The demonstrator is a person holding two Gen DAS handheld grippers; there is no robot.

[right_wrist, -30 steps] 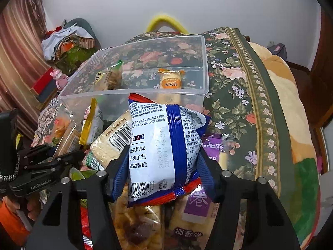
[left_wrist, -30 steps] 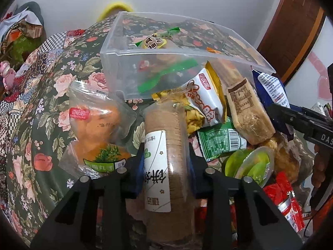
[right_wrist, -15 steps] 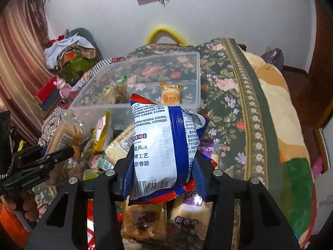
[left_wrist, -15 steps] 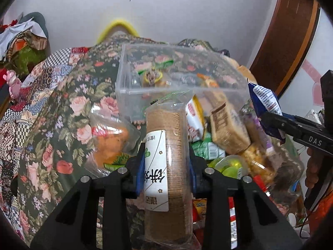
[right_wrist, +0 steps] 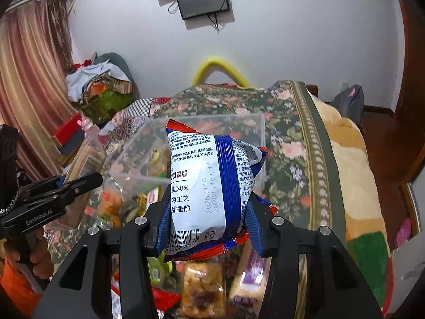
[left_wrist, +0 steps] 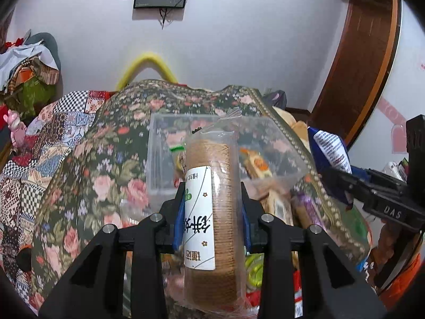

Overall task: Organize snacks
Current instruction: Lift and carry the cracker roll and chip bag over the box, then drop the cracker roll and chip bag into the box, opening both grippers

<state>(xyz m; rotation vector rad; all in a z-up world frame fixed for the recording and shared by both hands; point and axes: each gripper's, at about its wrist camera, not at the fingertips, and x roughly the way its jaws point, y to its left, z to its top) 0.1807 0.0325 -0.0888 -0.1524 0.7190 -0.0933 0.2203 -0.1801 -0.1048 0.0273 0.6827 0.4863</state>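
My left gripper is shut on a roll of brown biscuits in clear wrap with a white label, held upright above the snack pile. My right gripper is shut on a blue and white snack bag with red seams. Beyond both stands a clear plastic box, open on top, with a few small snacks inside. In the right wrist view the box lies just behind the bag. The left gripper and its roll show at that view's left edge. The blue bag shows at the right of the left wrist view.
Loose snack packets are heaped under both grippers on a floral bedspread. A person's hand holds the left gripper. Piled clothes sit at the back left, and a wooden door frame stands on the right.
Both grippers have risen with their packets still gripped. The box and the snack pile now sit lower and farther off, and a wall screen has come into view.
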